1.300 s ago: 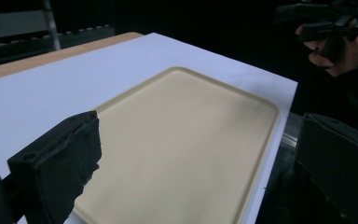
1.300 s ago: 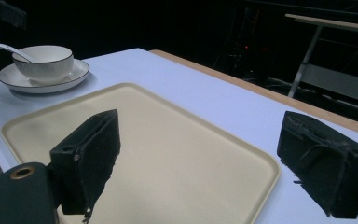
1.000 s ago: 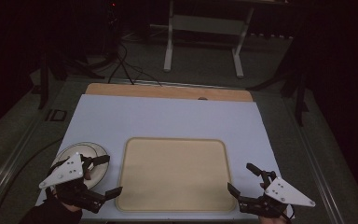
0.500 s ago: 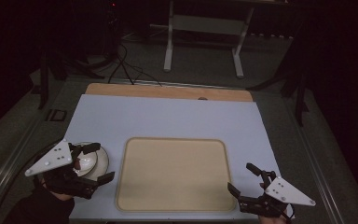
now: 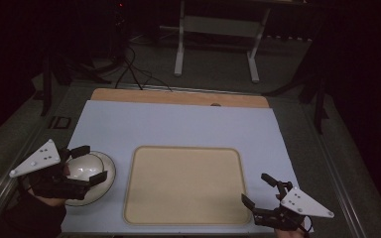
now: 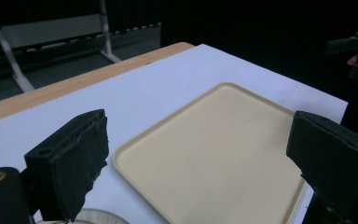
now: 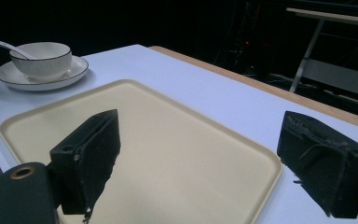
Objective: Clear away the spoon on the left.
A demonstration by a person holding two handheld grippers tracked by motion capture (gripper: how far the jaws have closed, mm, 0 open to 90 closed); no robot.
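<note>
At the table's left front, beside the tray point(image 5: 184, 184), sits the bowl point(image 7: 41, 58) on its saucer point(image 5: 108, 174), a spoon point(image 7: 7, 48) leaning in it. My left gripper point(image 5: 82, 167) hovers over that set, jaws spread wide and holding nothing. I judge the step to be a grasp on the bowl or saucer; I'd come down straight, straddle the rim evenly, and close gently so the spoon doesn't tip out. My right gripper point(image 5: 262, 191) waits at the tray's front right corner, jaws also wide apart and empty, on the white mat point(image 5: 178, 124).
</note>
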